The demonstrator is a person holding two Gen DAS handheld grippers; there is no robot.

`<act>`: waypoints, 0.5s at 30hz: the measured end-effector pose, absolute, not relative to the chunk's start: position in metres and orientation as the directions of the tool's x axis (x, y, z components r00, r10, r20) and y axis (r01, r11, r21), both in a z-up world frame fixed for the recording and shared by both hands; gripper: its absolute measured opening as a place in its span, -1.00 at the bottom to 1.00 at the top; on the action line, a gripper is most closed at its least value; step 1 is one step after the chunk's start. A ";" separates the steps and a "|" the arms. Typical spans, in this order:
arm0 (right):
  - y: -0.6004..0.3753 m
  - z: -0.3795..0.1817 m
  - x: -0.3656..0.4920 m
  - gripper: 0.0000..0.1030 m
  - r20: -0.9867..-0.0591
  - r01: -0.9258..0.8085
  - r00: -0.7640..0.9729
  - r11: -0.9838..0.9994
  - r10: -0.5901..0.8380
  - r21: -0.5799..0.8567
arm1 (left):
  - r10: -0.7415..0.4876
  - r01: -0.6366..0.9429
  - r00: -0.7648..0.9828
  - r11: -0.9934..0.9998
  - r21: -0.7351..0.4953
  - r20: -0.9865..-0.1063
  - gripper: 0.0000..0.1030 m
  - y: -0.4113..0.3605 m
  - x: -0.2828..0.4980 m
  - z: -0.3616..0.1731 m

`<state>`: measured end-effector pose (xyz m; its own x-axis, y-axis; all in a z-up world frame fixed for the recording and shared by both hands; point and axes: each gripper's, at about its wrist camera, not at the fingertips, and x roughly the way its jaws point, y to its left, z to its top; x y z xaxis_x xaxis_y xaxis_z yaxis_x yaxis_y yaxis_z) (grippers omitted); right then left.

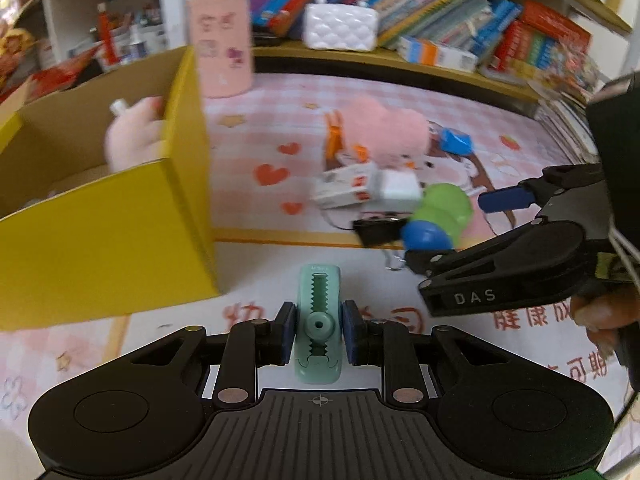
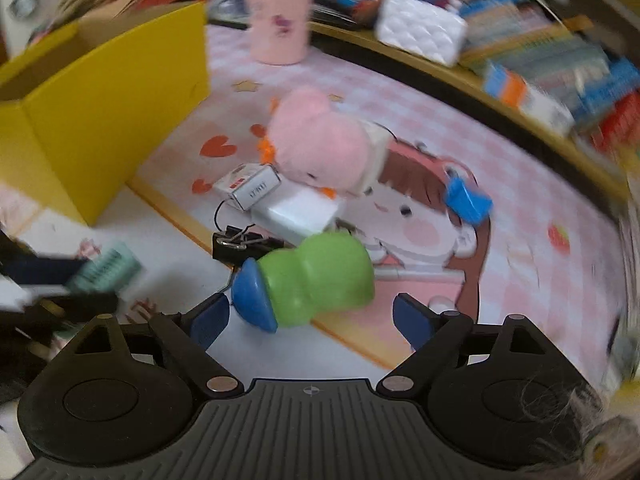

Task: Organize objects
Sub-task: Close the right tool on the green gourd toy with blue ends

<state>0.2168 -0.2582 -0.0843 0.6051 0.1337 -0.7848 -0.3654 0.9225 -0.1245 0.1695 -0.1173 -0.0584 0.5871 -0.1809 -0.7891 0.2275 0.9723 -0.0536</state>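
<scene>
Mint toothed clip (image 1: pixel 319 328) clamped in left gripper (image 1: pixel 319 330); right gripper (image 2: pixel 312 318) wide open, holding nothing.

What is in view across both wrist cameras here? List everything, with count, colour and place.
box: 1, yellow, open, on the mat at left
soft toy in box: 1, pale pink, inside the box
mint clip: 1, mint green, held in the left gripper
plush: 1, pink, middle of the mat, atop the pile
green toy: 1, green with blue cap, lying before the right gripper
binder clip: 1, black, beside the green toy
small boxes: 2, white, under the plush
blue piece: 1, blue, right of the plush
cup: 1, pink, back of the mat
purse: 1, white, on the shelf
books: many, mixed colours, on the shelf
left gripper: shut on the mint clip
right gripper: open
</scene>
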 end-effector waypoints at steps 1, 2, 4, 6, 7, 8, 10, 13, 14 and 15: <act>-0.258 -0.085 0.219 0.70 -0.781 -0.377 0.608 0.917 0.139 -0.130 | -0.175 0.212 0.590 0.976 -0.058 -0.789 -0.55 -0.114 0.169 -0.057; -0.257 -0.086 0.221 0.68 -0.780 -0.389 0.608 0.912 0.148 -0.130 | -0.170 0.196 0.592 0.978 -0.064 -0.788 -0.55 -0.110 0.168 -0.056; -0.257 -0.089 0.225 0.48 -0.785 -0.405 0.597 0.906 0.163 -0.119 | -0.166 0.170 0.593 0.982 -0.079 -0.788 -0.55 -0.104 0.167 -0.054; -0.257 -0.088 0.225 0.42 -0.787 -0.407 0.594 0.906 0.168 -0.114 | -0.162 0.162 0.597 0.984 -0.079 -0.786 -0.55 -0.101 0.166 -0.052; -0.257 -0.086 0.224 0.39 -0.786 -0.404 0.595 0.908 0.166 -0.114 | -0.163 0.162 0.598 0.984 -0.080 -0.785 -0.55 -0.099 0.165 -0.051; -0.257 -0.084 0.221 0.38 -0.785 -0.392 0.600 0.913 0.159 -0.115 | -0.166 0.164 0.598 0.983 -0.084 -0.784 -0.55 -0.098 0.164 -0.050; -0.259 -0.079 0.215 0.37 -0.779 -0.347 0.612 0.931 0.136 -0.111 | -0.173 0.168 0.600 0.982 -0.088 -0.781 -0.55 -0.096 0.162 -0.049; -0.265 -0.070 0.202 0.38 -0.775 -0.256 0.624 0.963 0.099 -0.083 | -0.176 0.171 0.604 0.981 -0.089 -0.777 -0.55 -0.094 0.161 -0.047; -0.268 -0.068 0.198 0.38 -0.778 -0.224 0.621 0.973 0.097 -0.058 | -0.180 0.172 0.605 0.981 -0.093 -0.776 -0.55 -0.093 0.160 -0.047; -0.270 -0.066 0.194 0.38 -0.781 -0.198 0.616 0.980 0.102 -0.028 | -0.184 0.176 0.605 0.980 -0.095 -0.775 -0.55 -0.093 0.159 -0.047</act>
<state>0.1941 -0.2704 -0.0655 0.6157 0.1023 -0.7813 -0.1983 0.9797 -0.0280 0.1594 -0.0928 -0.0468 0.6051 -0.1840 -0.7746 0.1758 0.9798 -0.0955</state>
